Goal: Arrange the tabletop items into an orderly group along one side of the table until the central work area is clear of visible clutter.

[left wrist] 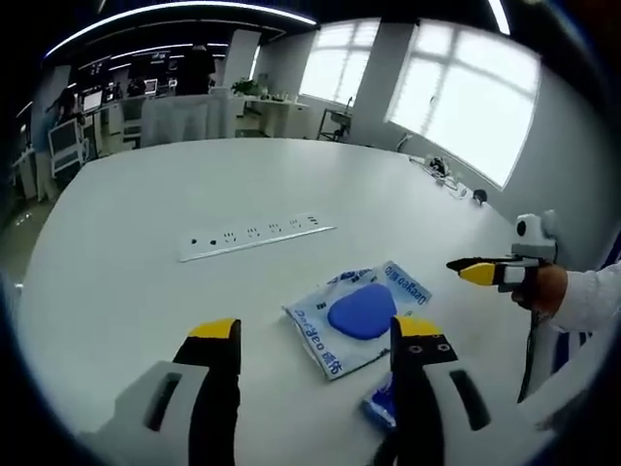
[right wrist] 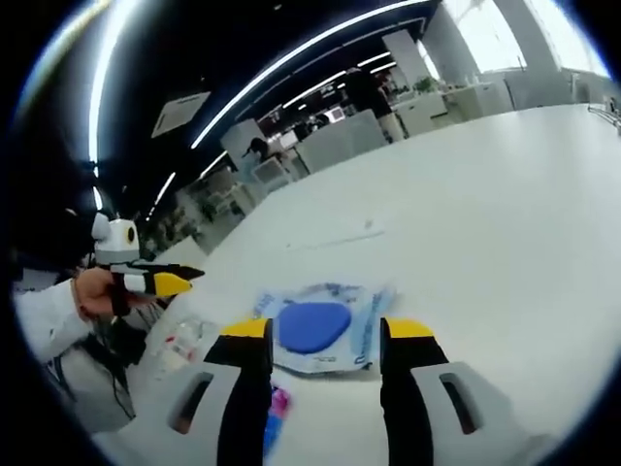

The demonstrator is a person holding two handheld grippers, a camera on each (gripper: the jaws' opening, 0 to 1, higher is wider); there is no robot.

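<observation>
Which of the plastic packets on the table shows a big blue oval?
The flat packet lying out between the left gripper's fingers; the other packet is crumpled behind the gripper's right-hand finger, closer in.

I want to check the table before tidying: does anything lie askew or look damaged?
Nothing looks damaged or spilled. The blue-and-white packet lies skewed mid-table, apart from the power strip.

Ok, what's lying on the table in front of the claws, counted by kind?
Power strip: 1
Blue-and-white packets: 2, one lying flat, one partly hidden nearer the camera
Total: 3
The far-edge clutter is too small to count.
</observation>
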